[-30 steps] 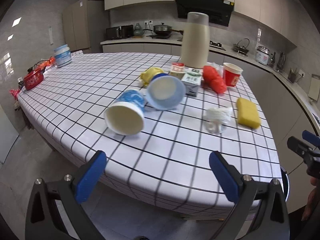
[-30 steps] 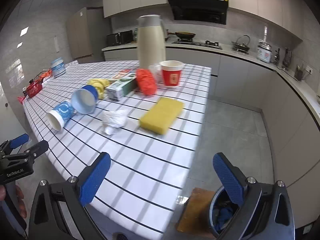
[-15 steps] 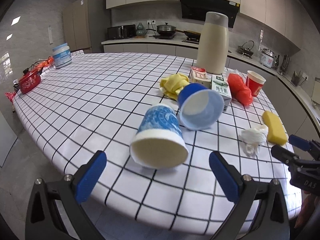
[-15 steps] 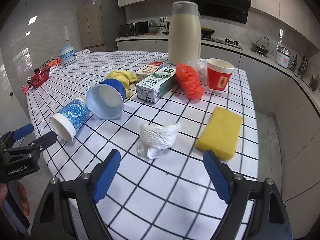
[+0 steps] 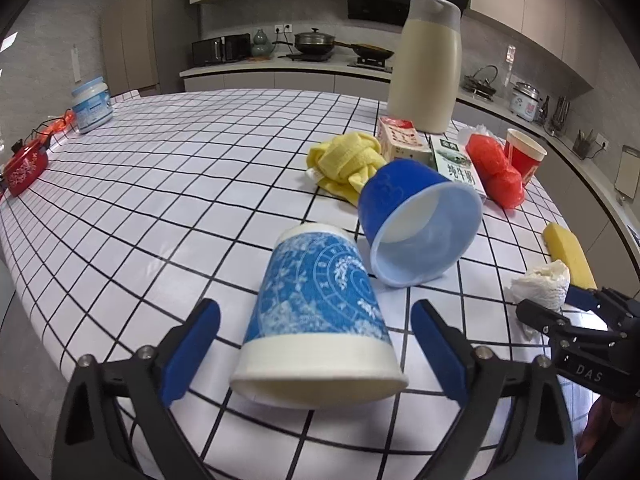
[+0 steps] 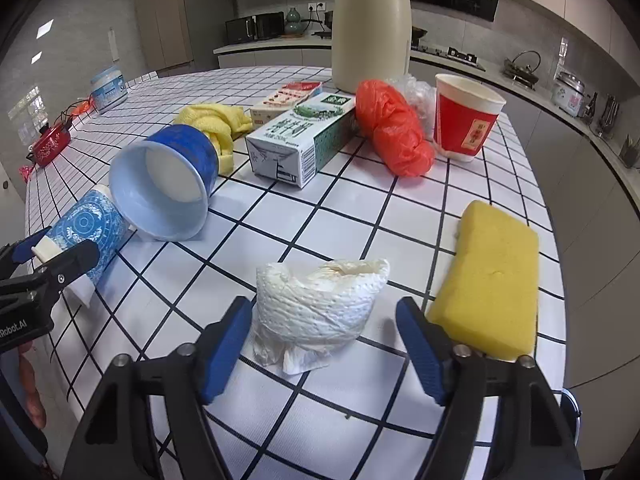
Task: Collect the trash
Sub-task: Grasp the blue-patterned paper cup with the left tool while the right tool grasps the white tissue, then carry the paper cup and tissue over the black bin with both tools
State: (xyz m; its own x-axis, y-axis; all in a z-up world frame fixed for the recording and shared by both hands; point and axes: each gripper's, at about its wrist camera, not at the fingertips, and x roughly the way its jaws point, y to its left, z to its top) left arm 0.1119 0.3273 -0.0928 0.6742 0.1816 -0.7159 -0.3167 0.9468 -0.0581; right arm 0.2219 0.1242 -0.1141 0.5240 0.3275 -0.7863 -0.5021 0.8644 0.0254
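Observation:
A blue-patterned paper cup [image 5: 316, 300] lies on its side on the checked table [image 5: 180, 184], rim towards me. My left gripper [image 5: 314, 344] straddles it, jaws closing, with a gap between each pad and the cup. A crumpled white tissue [image 6: 320, 308] lies between the fingers of my right gripper [image 6: 322, 346]. Those jaws are closing too, and the pads stand just off the tissue. Each gripper shows at the edge of the other's view.
A tipped blue cup [image 5: 416, 224] lies just behind the patterned one. Behind it are a yellow cloth [image 5: 344, 160], a milk carton [image 6: 304, 140], a red bag [image 6: 392, 132], a red paper cup [image 6: 464, 120] and a cream jug [image 5: 428, 60]. A yellow sponge [image 6: 492, 276] lies beside my right fingers.
Both grippers came forward and down over the table. The patterned cup now lies between the left fingers and the tissue between the right ones. The right jaws have narrowed.

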